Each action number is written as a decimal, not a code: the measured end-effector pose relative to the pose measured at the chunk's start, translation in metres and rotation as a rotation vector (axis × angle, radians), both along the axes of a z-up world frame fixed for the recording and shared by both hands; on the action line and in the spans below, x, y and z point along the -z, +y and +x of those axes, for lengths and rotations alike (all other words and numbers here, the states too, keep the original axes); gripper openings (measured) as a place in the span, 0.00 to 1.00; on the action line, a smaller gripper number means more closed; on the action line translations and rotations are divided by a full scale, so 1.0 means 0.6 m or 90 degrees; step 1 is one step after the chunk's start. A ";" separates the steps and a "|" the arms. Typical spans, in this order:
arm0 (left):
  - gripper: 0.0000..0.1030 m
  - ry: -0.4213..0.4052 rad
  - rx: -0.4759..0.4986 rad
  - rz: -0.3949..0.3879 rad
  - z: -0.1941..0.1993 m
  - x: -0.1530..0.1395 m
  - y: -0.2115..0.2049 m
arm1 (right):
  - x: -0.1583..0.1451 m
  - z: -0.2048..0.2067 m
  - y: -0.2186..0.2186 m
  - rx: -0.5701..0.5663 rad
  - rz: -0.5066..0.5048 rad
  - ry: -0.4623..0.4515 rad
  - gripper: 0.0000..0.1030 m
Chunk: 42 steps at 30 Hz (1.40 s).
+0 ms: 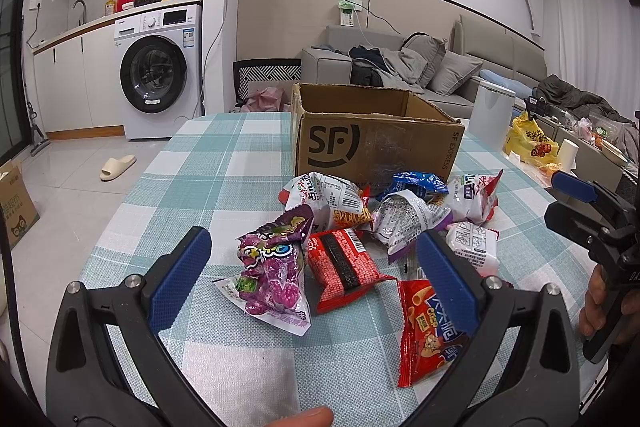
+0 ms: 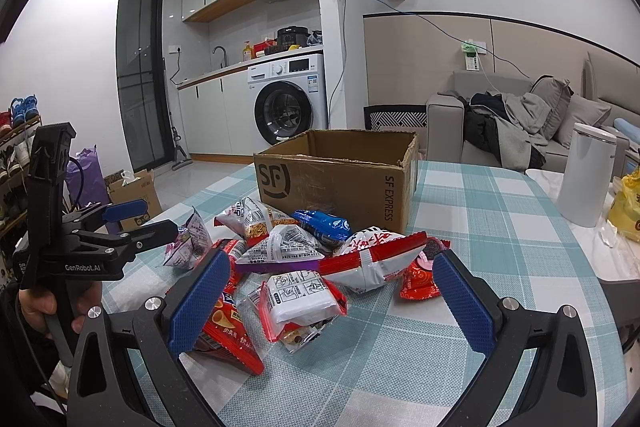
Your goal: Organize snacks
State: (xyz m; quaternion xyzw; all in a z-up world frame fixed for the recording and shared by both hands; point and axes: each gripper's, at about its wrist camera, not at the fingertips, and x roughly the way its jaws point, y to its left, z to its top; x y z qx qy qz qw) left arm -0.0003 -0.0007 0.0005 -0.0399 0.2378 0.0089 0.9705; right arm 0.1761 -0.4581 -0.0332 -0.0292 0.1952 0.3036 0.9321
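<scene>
Left gripper (image 1: 316,267) wide open, empty, over purple packet (image 1: 276,267), right gripper (image 2: 332,291) likewise over white packet (image 2: 300,297), shoes (image 2: 22,107) in right view only.

Both views are evenly lit by cool ceiling light. Shadows on the table (image 1: 224,163) are faint. Snack wrappers (image 2: 288,247) show small glare spots. Fisheye distortion bends walls; corners are black. Focus is sharp throughout.
</scene>
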 end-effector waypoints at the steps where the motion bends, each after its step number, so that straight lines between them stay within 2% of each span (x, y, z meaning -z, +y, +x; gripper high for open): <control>1: 0.99 0.000 0.000 0.000 0.000 0.000 0.000 | 0.000 0.000 0.000 0.000 0.000 0.000 1.00; 30: 0.99 0.000 0.002 0.004 -0.001 0.002 -0.006 | 0.003 0.001 0.002 -0.002 -0.002 0.003 1.00; 42: 0.99 0.011 0.001 0.000 0.008 0.009 -0.005 | 0.011 0.018 0.015 0.012 -0.027 0.033 1.00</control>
